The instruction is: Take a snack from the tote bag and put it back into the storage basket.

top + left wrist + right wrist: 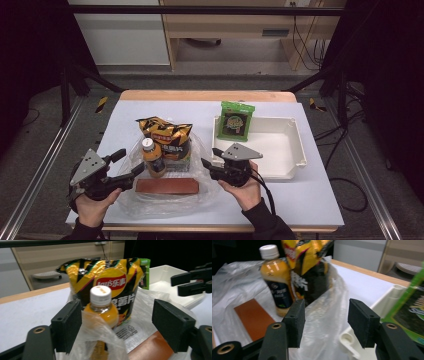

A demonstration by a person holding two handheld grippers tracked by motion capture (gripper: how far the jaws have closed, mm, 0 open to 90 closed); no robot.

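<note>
Two grippers are working at either side of a clear plastic bag (165, 192) that is lying spread over the white table (310, 200), at about six o'clock on it. Standing upright on the bag is a bottle of orange drink (152, 159) with a white cap, and leaning just behind it, at its one o'clock, is a yellow and black chip bag (167, 136). A flat brown box (167, 186) is lying on the plastic at the bottle's five o'clock.

At the bag's nine o'clock edge, the left gripper (129, 164) is hovering released, its jaws standing wide; in the left gripper view a fold of plastic (100, 340) is rising between them with the bottle (101, 308) right behind it, and neither pad is pressing on anything. At the bag's three o'clock edge, the right gripper (209, 159) is also unclenched: in the right gripper view the bag's film (327, 322) is billowing up between the jaws, near the left pad, though whether it is touching that pad I cannot tell.

Crowding the right gripper at its three o'clock is a white tray (295, 160), whose rim (348, 340) is sitting right under the right jaw. A green snack packet (236, 120) is leaning at the tray's eleven o'clock corner.
</note>
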